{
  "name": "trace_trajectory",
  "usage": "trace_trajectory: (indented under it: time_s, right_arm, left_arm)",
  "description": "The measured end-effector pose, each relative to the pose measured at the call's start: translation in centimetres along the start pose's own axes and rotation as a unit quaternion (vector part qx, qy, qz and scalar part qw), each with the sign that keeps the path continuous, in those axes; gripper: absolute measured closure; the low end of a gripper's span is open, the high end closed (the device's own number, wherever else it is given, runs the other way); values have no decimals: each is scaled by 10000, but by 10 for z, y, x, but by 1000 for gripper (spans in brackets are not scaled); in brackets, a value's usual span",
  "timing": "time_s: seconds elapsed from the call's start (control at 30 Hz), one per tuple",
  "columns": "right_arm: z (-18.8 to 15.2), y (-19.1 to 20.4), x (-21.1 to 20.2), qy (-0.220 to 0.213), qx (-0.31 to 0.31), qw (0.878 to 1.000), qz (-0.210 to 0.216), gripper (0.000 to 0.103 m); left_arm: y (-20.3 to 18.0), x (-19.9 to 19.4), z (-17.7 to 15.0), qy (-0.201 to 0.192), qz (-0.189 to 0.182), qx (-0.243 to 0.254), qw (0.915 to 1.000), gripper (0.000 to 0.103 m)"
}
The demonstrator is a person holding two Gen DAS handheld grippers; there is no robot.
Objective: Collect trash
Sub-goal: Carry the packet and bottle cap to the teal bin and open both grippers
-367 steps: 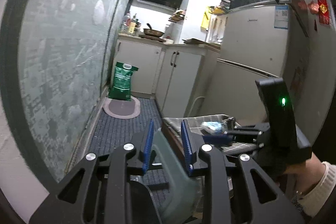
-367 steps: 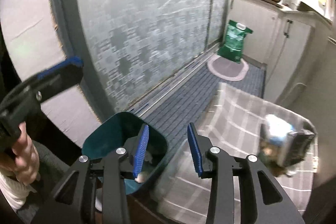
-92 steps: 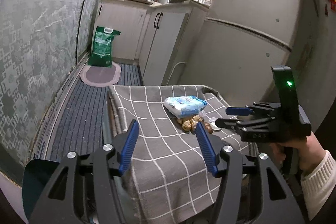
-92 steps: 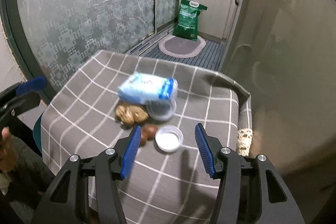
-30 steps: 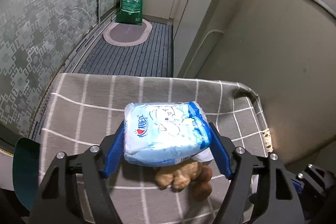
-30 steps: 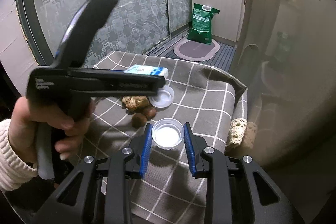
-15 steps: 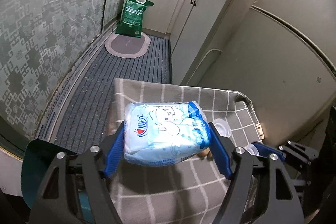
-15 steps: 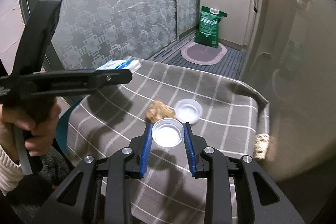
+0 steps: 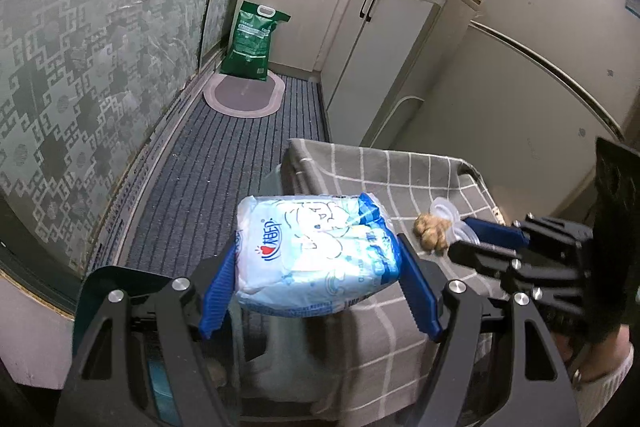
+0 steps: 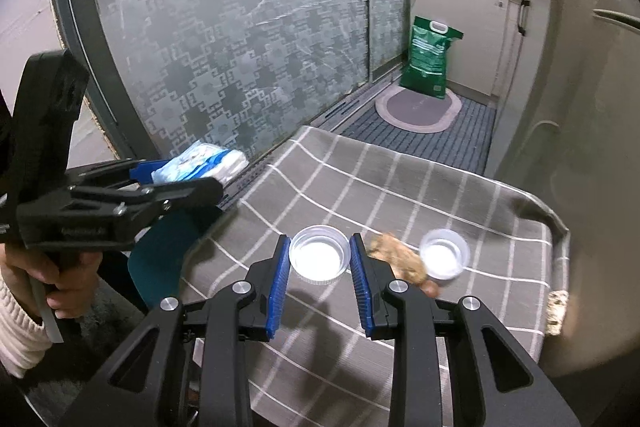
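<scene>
Gripping a tissue pack (image 9: 316,251), left claw (image 9: 318,291) tilted down, right claw (image 10: 320,281) clamped on a plastic lid (image 10: 319,255)

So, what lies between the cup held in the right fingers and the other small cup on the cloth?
A brown crumpled lump, seen in the right wrist view.

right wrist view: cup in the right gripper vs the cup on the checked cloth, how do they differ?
The held cup is clamped between the right gripper's blue pads, clear of the cloth; the other cup rests on the checked cloth, untouched. The held cup looks larger, being nearer the camera, and sharp; the other is blurred. The other cup sits beside a brown lump; the held one is apart from it. Both are small, clear, round and open-topped with white inside.
</scene>
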State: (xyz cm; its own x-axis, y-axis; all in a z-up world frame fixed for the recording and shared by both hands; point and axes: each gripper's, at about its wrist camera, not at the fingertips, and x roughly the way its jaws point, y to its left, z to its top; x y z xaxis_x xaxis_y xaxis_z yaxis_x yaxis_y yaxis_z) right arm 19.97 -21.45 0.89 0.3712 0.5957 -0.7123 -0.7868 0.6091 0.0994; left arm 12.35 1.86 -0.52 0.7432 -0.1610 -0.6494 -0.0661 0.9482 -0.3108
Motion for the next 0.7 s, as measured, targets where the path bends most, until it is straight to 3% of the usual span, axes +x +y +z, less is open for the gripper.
trace_trajectory:
  time_s: [0.37,0.7]
  right_arm:
    - [21,34,21,29,-35,9996,283,73]
    - [43,87,38,46,-355,9974,625,73]
  left_arm:
    - [55,-25,-20,-219,-154,213,9994,27]
    - [93,-38,-41,-93,73,398,9991,27]
